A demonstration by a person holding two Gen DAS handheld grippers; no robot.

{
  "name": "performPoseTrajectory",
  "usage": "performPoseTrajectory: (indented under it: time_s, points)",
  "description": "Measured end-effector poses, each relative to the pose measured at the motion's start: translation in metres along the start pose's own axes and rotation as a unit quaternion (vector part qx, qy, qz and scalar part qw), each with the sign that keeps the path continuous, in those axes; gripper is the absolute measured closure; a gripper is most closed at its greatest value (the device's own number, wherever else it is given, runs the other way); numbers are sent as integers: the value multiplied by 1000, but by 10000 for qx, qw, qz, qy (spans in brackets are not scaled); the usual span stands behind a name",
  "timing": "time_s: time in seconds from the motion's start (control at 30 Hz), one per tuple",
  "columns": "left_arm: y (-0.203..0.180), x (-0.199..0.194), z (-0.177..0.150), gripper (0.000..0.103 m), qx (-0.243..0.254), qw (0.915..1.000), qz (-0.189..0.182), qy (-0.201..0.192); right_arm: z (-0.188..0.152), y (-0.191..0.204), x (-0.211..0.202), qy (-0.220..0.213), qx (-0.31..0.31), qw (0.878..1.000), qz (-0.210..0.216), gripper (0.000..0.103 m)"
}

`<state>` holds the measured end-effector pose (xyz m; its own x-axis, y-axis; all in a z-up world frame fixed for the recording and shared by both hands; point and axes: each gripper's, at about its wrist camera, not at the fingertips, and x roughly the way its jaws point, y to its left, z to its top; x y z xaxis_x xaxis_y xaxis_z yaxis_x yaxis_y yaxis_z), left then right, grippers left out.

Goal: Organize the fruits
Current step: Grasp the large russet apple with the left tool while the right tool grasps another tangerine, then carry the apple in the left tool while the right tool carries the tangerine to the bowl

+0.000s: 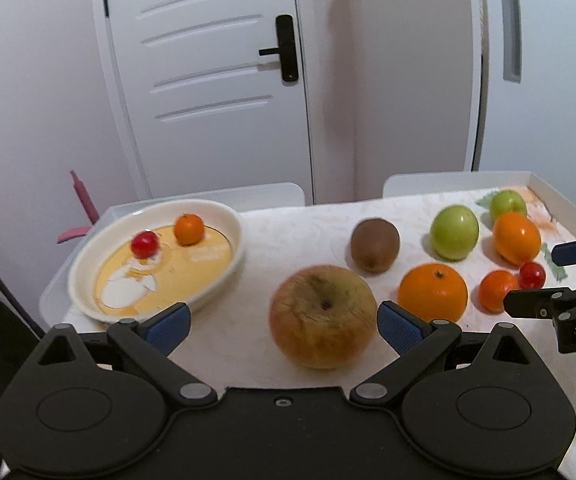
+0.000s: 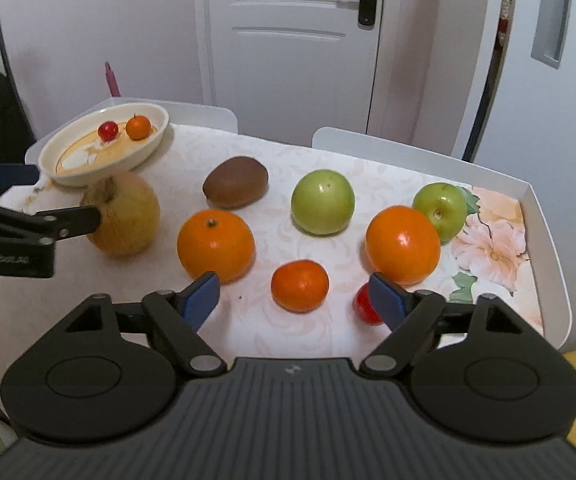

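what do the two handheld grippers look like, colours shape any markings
Both match: the left gripper and right gripper have matte black bodies with two round hubs, black linkage arms on silver pivot pins, and textured blue finger pads. The right body is ribbed with a small logo; white lettering marks each one's side.

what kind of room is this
Probably a home, likely a dining or entry corner: a white panelled door with a black lever lock, a cloth-covered white table, and a cream ceramic dish holding fruit.
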<state>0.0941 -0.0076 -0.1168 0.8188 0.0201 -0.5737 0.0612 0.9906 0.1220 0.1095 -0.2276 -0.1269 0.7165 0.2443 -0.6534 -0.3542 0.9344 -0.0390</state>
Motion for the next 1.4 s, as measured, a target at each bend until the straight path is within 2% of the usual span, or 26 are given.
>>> performPoseTrajectory:
  time_s: [0.1, 0.43, 0.63, 1.03, 1.17, 1.4]
  points:
    - [-9, 11, -5, 2, 51, 10000, -16, 9, -6, 0, 6, 1, -26, 10000, 45, 20]
    - [-26, 35, -9, 10, 71, 9999, -56, 64, -16, -2, 20, 24, 119, 9999, 52, 27]
    - [-26, 44, -6, 23, 53, 9999, -8, 115, -14, -2, 26, -15, 216, 9998, 4, 30]
    - [-24, 42, -8, 23, 123, 9998, -83, 131, -11, -2, 35, -5, 344, 9994, -93, 40]
    - [-23, 39, -9, 23, 144, 9997, -103, 141, -11, -3, 38, 18, 356, 9993, -109, 47]
    - [-20, 33, -12, 23, 104, 9998, -85, 173, -10, -3, 38, 18, 333, 9994, -131, 49]
